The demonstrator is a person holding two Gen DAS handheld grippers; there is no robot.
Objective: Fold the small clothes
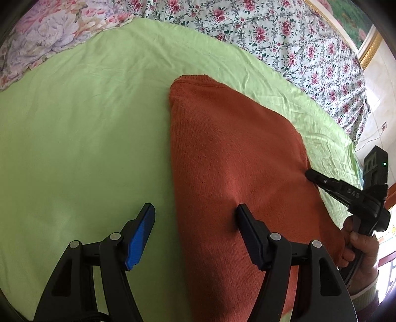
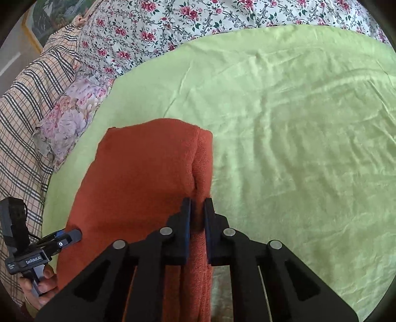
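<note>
An orange knitted garment (image 1: 235, 161) lies folded into a long strip on the light green sheet (image 1: 86, 123). My left gripper (image 1: 195, 211) is open over the garment's left edge, one finger on the sheet and one resting on the knit. My right gripper (image 2: 197, 205) is shut on the garment's (image 2: 143, 173) right edge, with a fold of knit pinched between its pads. In the left wrist view the right gripper (image 1: 311, 174) shows at the garment's right side. In the right wrist view the left gripper (image 2: 74, 235) shows at its left edge.
The green sheet (image 2: 297, 123) covers a bed with floral bedding (image 1: 284, 32) behind it. A floral pillow (image 2: 71, 116) and a plaid cloth (image 2: 22, 99) lie at the left. A framed picture (image 1: 356, 22) hangs on the wall.
</note>
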